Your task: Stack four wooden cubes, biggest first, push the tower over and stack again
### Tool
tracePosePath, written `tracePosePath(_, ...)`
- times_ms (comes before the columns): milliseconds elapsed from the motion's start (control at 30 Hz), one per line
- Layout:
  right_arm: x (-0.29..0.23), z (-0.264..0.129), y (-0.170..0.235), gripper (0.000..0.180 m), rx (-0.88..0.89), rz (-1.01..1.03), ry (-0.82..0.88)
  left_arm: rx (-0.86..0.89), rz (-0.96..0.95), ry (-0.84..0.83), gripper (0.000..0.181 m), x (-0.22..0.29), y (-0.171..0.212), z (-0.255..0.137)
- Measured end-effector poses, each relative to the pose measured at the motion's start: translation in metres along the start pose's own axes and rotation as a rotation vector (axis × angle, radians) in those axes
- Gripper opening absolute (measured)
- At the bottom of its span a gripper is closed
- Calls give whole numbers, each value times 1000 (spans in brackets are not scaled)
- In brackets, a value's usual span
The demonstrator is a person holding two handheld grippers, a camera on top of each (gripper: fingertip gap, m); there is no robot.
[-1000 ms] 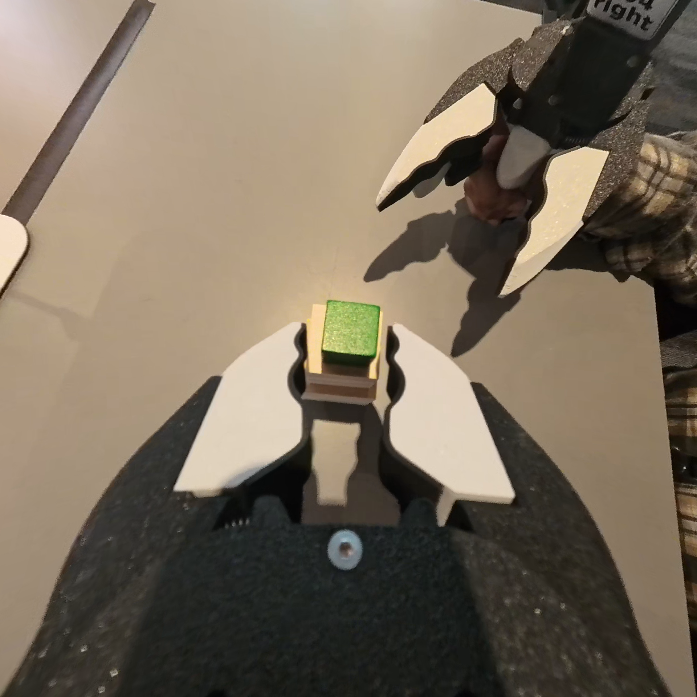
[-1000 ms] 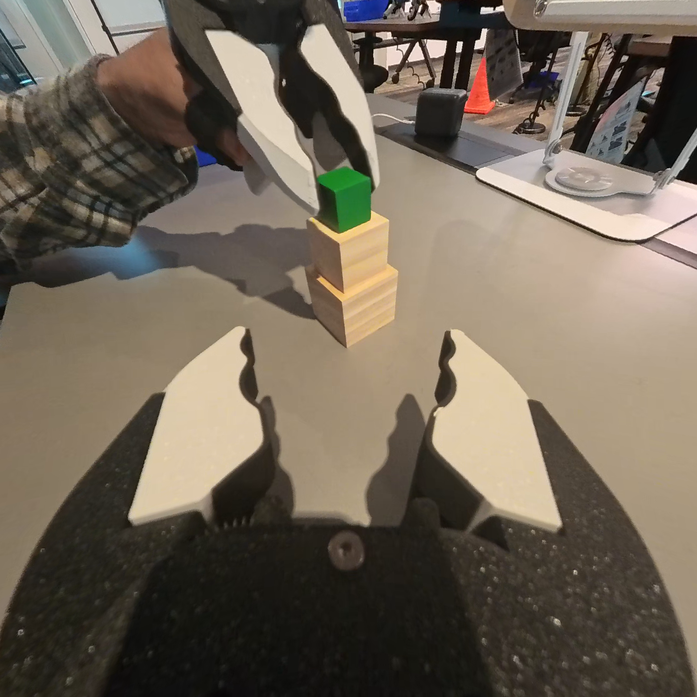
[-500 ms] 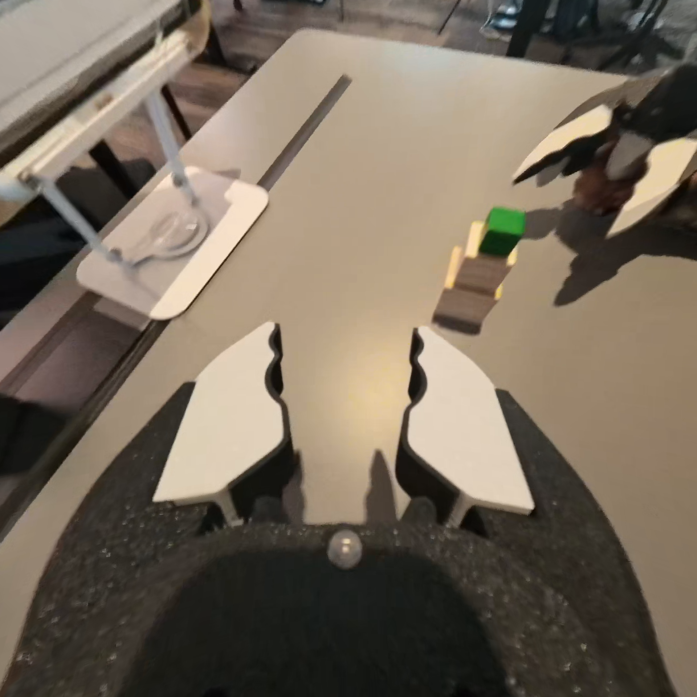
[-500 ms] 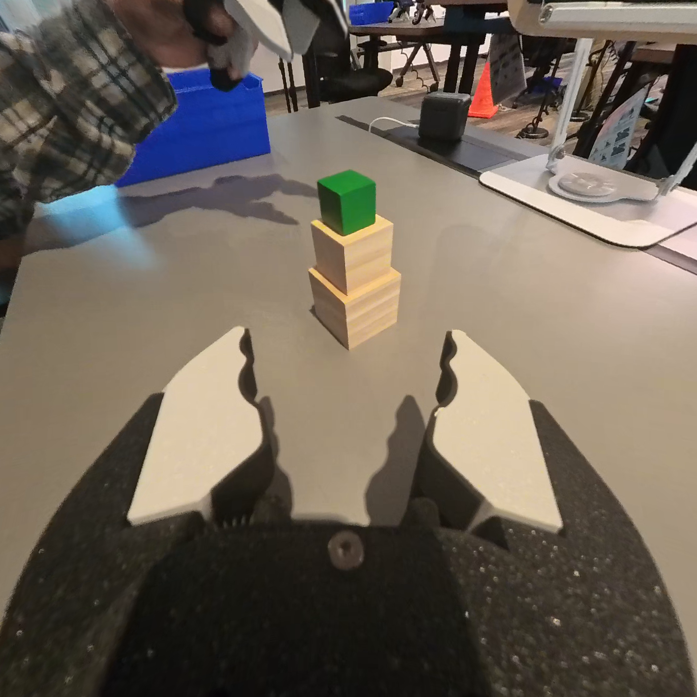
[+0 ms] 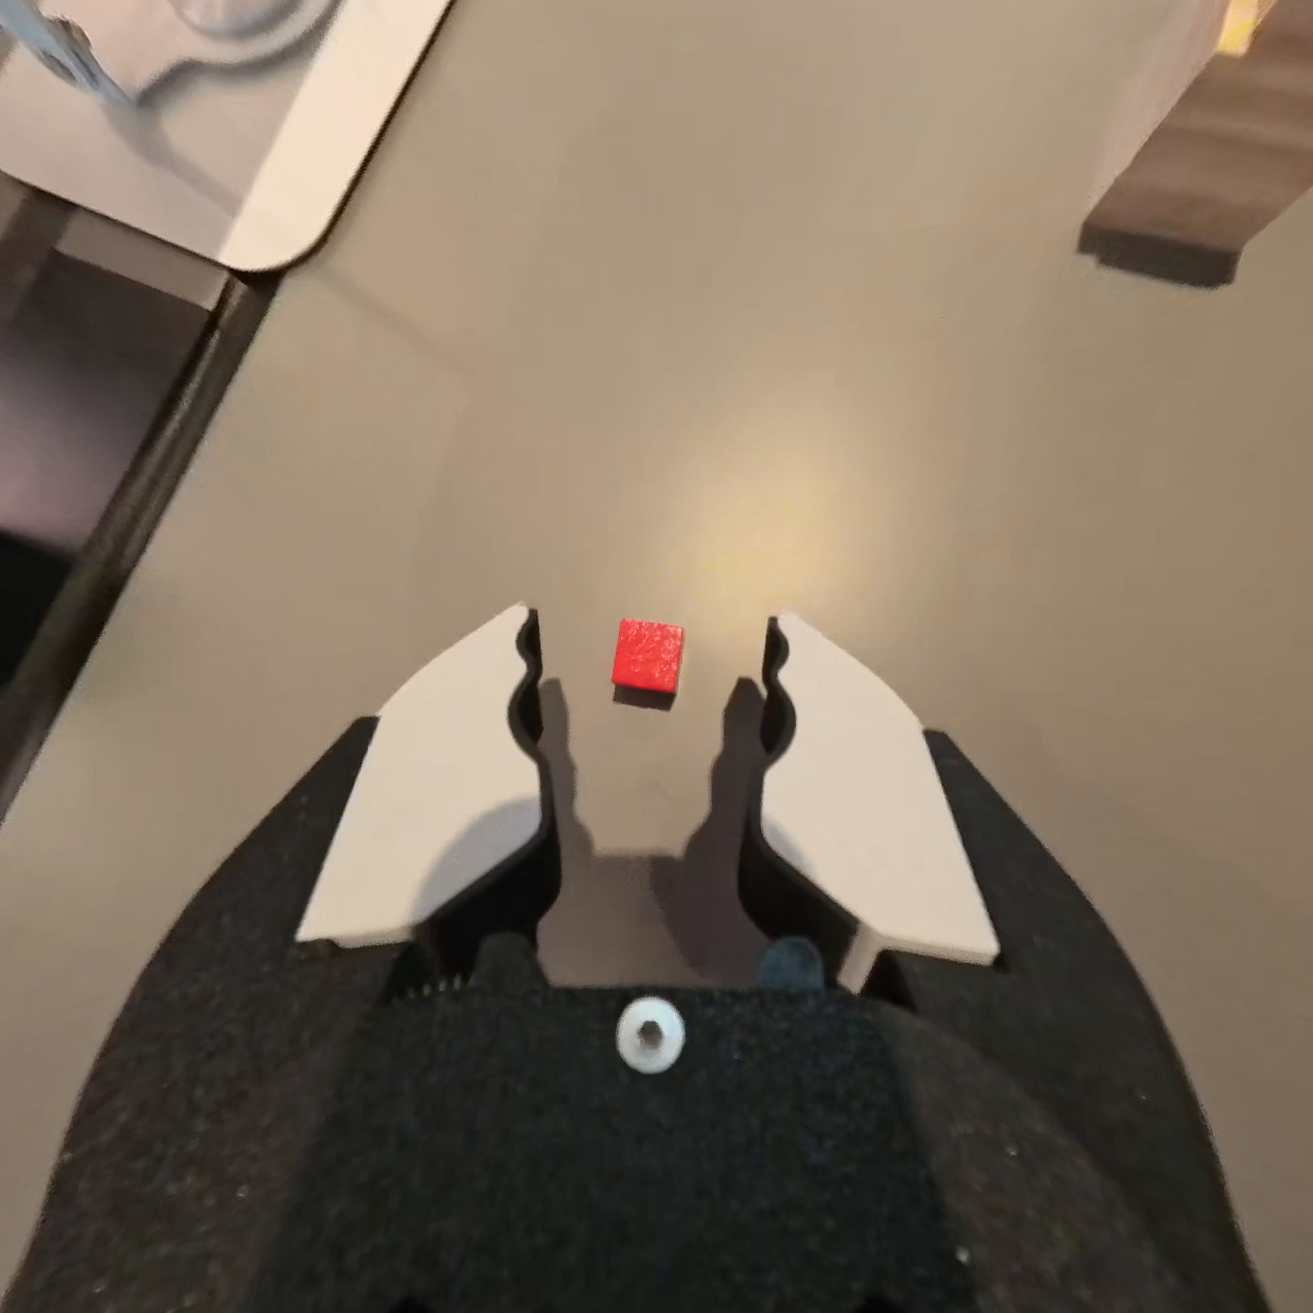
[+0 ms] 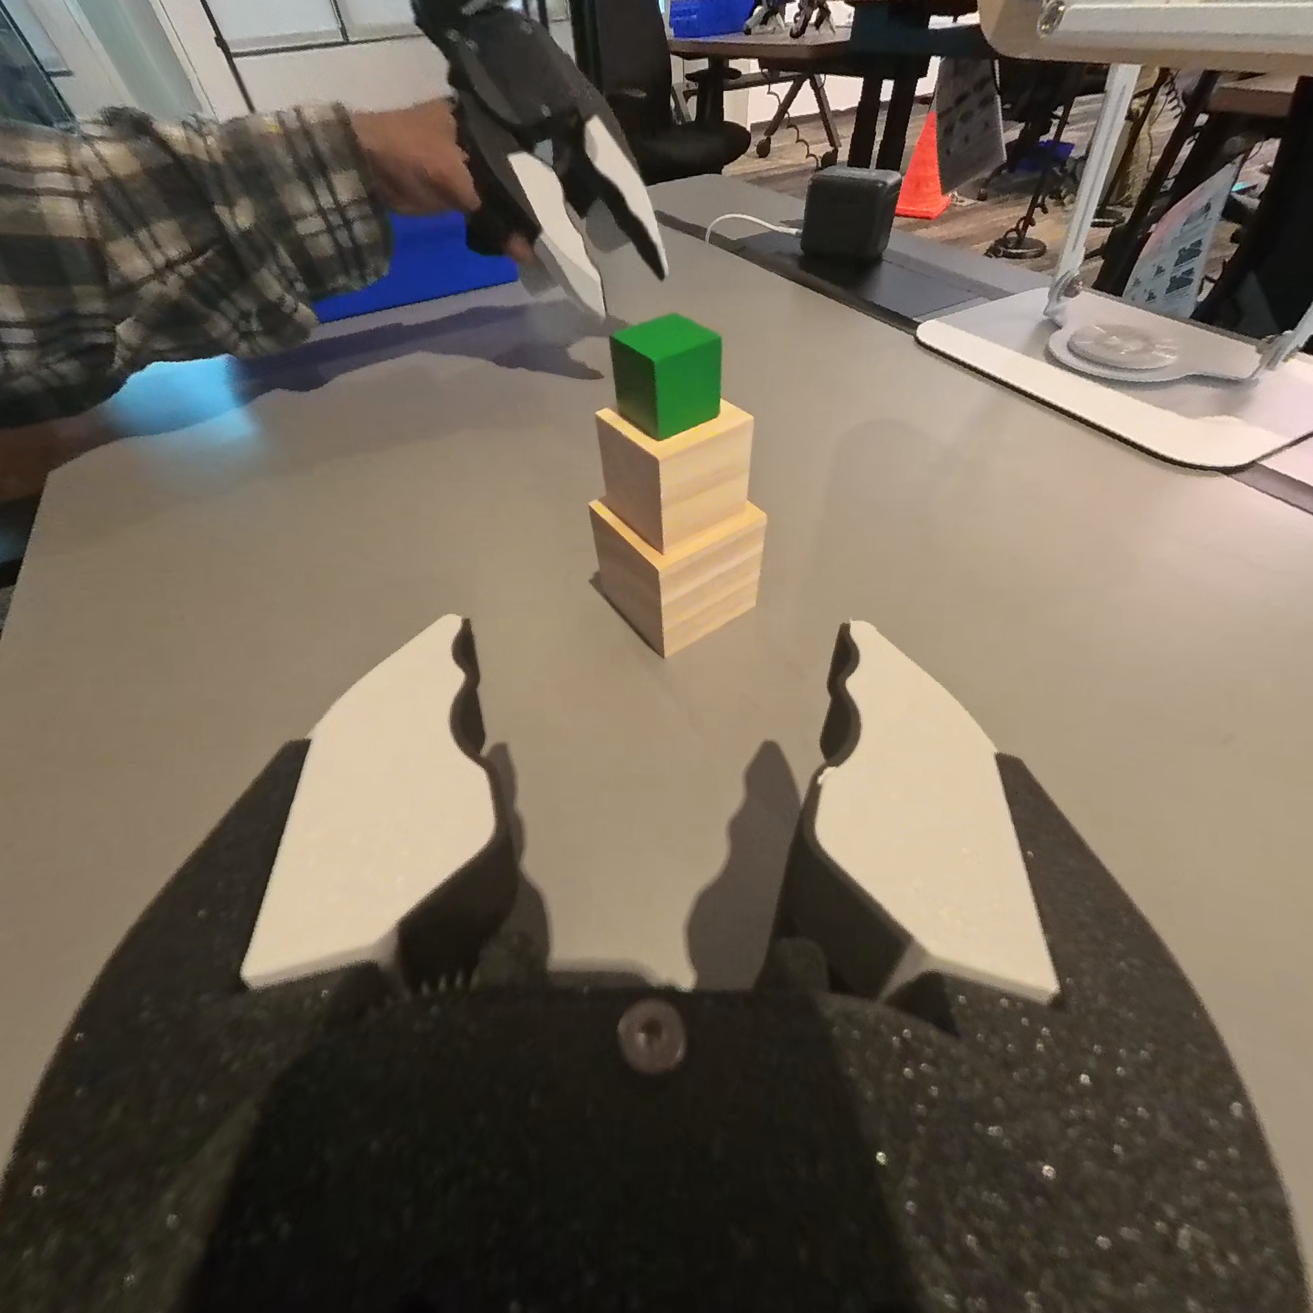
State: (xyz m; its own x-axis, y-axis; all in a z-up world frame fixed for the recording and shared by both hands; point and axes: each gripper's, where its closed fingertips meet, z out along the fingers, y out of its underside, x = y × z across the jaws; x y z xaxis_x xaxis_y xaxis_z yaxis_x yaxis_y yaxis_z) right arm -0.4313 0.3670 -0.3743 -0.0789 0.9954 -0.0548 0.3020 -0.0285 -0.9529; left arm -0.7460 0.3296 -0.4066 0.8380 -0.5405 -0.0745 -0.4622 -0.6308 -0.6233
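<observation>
Fingers [image 5: 455,774] of our left gripper [image 5: 650,682] stand apart, straddling the small red cube [image 5: 648,654] that lies alone on the worktop [image 5: 639,398], not touching it. Off to one side we see three cubes stacked: the green cube [image 6: 668,373] on a middle wooden cube [image 6: 675,472], on the biggest wooden cube [image 6: 678,575]. Our right gripper [image 6: 654,696] hangs empty before the tower, its fingers spread too. We judge the first stack three-quarters built; the red one, the push and the restacking are left.
</observation>
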Motion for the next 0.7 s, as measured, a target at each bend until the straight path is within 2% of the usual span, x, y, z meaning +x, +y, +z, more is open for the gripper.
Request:
tracePosePath(33, 0, 0, 0, 94, -1, -2, -1, -11, -5, 5, 60, -1, 3, 3)
tracePosePath(200, -1, 0, 0, 93, -1, -3, -4, -47, -31, 29, 58, -2, 19, 17)
tracePosePath(467, -2, 1, 2, 93, -11, -4, -8, -50, -37, 35, 53, 0, 23, 24)
tracePosePath(700, -2, 1, 2, 92, -10, -1, -6, -68, -47, 57, 41, 3, 27, 30)
